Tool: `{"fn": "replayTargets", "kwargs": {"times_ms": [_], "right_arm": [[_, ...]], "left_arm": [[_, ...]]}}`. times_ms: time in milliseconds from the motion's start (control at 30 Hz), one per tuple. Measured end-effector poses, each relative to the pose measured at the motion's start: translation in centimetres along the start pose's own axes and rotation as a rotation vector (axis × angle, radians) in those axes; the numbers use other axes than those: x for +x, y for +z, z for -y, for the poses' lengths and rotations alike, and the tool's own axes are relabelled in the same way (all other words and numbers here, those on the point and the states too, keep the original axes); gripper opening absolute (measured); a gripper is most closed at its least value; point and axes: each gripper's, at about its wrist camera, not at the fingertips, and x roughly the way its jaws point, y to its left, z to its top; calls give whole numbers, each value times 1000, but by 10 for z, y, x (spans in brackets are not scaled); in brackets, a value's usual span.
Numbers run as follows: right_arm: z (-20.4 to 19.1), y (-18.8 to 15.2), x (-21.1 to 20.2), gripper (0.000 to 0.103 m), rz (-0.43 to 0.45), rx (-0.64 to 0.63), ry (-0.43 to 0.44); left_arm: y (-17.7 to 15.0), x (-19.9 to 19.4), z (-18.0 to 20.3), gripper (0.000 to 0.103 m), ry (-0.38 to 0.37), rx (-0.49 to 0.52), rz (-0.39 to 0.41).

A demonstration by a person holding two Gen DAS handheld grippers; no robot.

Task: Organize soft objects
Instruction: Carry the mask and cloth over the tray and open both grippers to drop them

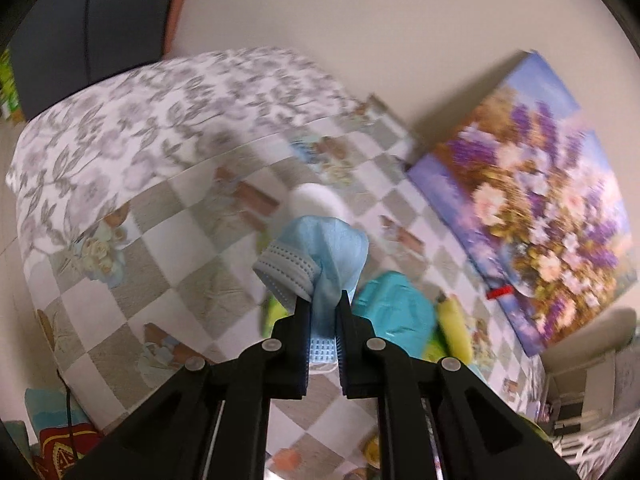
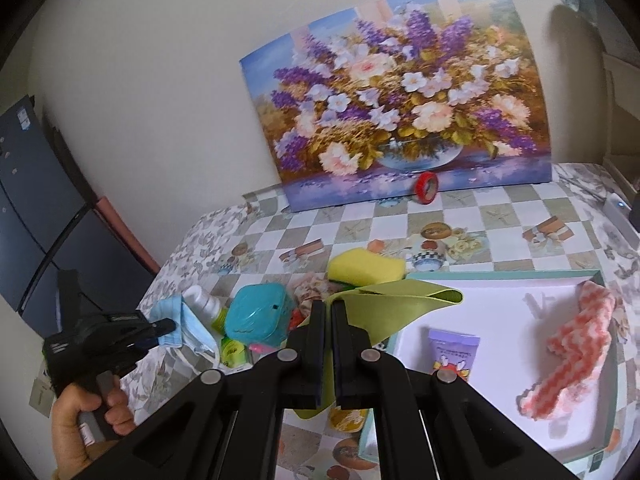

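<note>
Both grippers loaded.
Left gripper (image 1: 324, 300) clamps pale-blue pleated face mask (image 1: 320, 256); right gripper (image 2: 327, 312) clamps lime-green rubbery strip (image 2: 400, 298) beside white tray (image 2: 500, 280).

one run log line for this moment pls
left gripper: shut on blue face mask, lifted off table | right gripper: shut on green band | white tray: pink cloth, purple tube

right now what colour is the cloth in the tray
Pink and white cloth, clearest in the right wrist view.
</note>
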Motion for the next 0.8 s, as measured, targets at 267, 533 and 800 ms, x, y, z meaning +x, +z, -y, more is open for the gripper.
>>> {"fn": "replayTargets", "kwargs": {"times_ms": [267,533,800], "right_arm": [[35,11,-19,4,63,80,-59],[75,26,-48,4,114,159,-179],[105,46,-49,4,75,218,-297]], "left_arm": [[-26,-20,69,11,-132,199,18],[-59,-29,143,11,-237,371,-24],[-99,-6,228,11,-276,541,-126]]}}
